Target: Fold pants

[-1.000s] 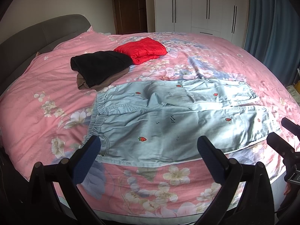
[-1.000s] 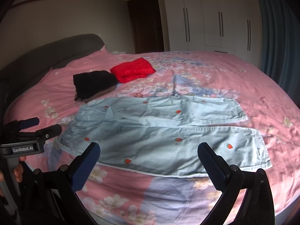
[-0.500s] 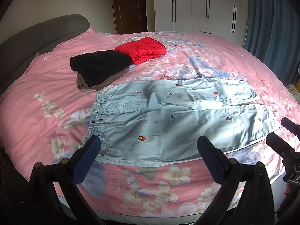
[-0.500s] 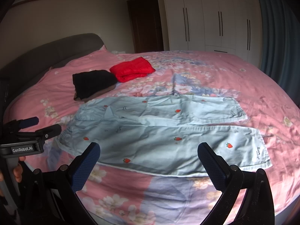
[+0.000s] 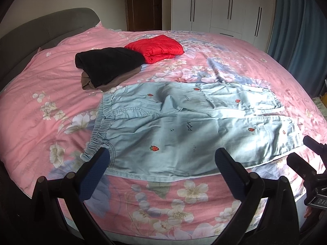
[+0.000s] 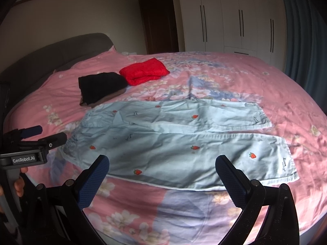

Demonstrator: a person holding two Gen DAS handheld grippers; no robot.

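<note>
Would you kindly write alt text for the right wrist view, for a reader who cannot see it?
Light blue strawberry-print pants lie spread flat on a pink floral bedspread, waistband left, legs right. The open right gripper hovers at their near edge, holding nothing. Behind lie a folded black garment and a folded red garment; the left gripper shows at far left.

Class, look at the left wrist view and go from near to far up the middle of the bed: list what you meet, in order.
Left gripper, open → light blue pants spread flat on the pink floral bedspread → folded red garment → white wardrobe.
</note>
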